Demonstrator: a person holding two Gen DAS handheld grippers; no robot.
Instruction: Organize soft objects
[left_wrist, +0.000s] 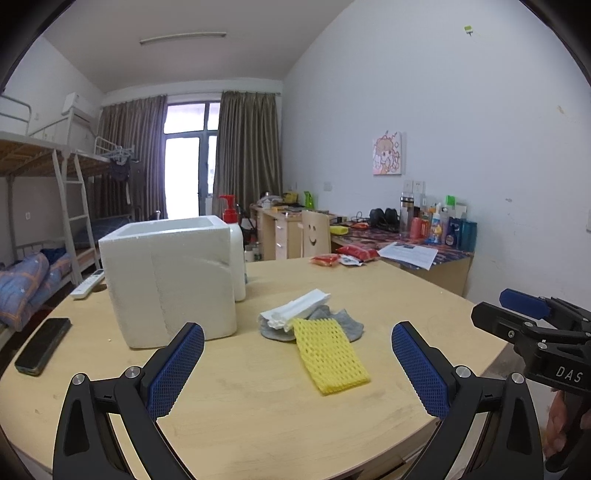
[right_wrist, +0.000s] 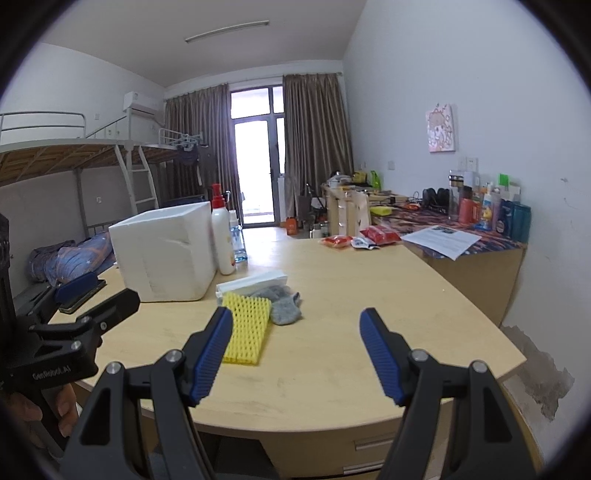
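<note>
A yellow foam net sleeve lies on the wooden table, overlapping a grey sock. White foam wrap rests on the sock's far side. A white styrofoam box stands open-topped to the left. My left gripper is open above the table, with the pile beyond its fingertips. My right gripper is open too, nothing between its blue pads; the net sleeve lies just past its left finger.
A phone and a remote lie at the table's left. Behind the box stand a pump bottle and a water bottle. Red snack packets sit at the far edge. A cluttered desk runs along the right wall.
</note>
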